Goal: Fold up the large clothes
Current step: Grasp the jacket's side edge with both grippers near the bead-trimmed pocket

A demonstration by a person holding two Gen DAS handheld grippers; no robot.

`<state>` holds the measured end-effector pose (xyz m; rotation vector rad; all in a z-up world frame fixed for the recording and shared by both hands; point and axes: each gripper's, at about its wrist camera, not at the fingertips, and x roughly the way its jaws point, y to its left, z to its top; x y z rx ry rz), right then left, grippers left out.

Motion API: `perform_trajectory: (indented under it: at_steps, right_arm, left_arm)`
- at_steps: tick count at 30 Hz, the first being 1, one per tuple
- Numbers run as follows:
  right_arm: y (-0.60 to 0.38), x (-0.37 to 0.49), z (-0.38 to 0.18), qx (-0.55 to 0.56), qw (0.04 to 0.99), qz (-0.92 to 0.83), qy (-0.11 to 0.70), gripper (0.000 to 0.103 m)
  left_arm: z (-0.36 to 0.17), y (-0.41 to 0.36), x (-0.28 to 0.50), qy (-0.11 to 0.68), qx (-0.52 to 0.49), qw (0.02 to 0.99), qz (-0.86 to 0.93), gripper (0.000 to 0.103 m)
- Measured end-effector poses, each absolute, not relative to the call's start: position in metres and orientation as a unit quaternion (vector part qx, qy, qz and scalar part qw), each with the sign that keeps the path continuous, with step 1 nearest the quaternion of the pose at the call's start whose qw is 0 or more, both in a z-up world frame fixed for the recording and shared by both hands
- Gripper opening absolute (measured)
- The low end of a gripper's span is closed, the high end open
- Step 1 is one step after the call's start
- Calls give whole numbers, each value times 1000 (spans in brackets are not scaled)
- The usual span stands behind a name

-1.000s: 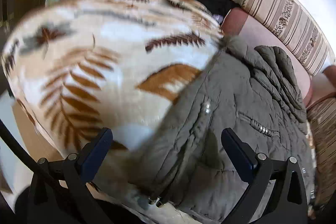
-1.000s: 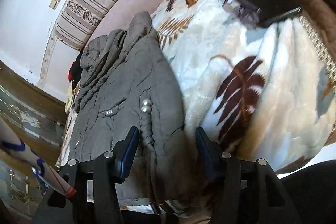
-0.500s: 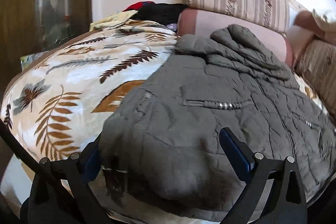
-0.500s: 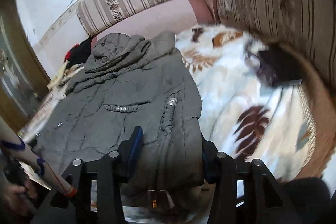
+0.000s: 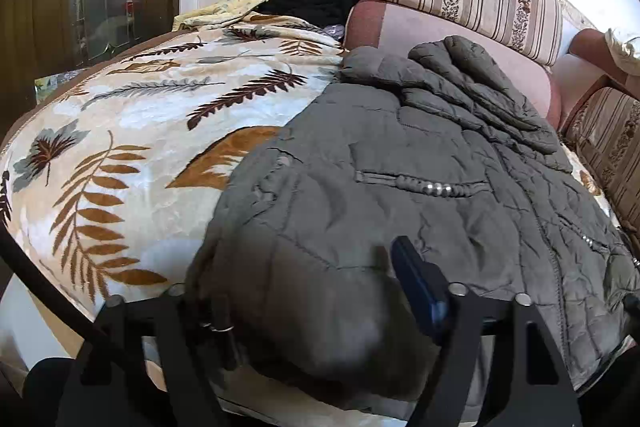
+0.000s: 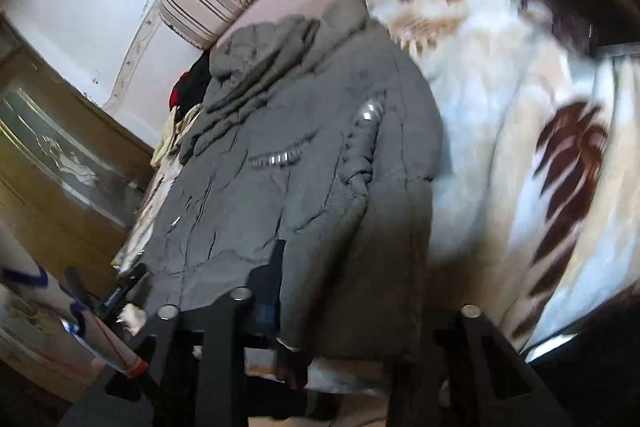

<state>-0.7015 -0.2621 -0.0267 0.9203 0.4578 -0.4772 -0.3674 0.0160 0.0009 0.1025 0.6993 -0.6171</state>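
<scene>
Grey quilted jacket (image 5: pixel 400 163) on plush leaf-print blanket (image 5: pixel 132 131)

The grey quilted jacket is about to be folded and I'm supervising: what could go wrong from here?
1. The grey quilted jacket is thick; only its hem bunches between the left gripper fingers, so it may slip out when lifted.
2. The right wrist view is blurred; the right gripper grip cannot be confirmed.
3. The leaf-print blanket underneath could get pinched and dragged along.
</scene>
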Motion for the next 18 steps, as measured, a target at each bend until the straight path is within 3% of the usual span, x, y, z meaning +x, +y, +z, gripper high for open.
perform_trajectory:
  at_steps: [7,11,15,18]
  right_arm:
    - [-268,-693,-42,438,825,-254,250,25]
    - [-271,-688,-48,441,820,-252,263,29]
    - [-272,-683,-48,435,821,-253,268,34]
    - [-267,-679,-45,418,826,-260,273,35]
  left_arm:
    - [-20,24,-347,403,21,869,-288,78]
    - [-21,25,-350,398,21,869,-293,79]
    - [-17,23,-353,389,22,871,-299,69]
    - [-16,18,-356,377,39,878,-291,68]
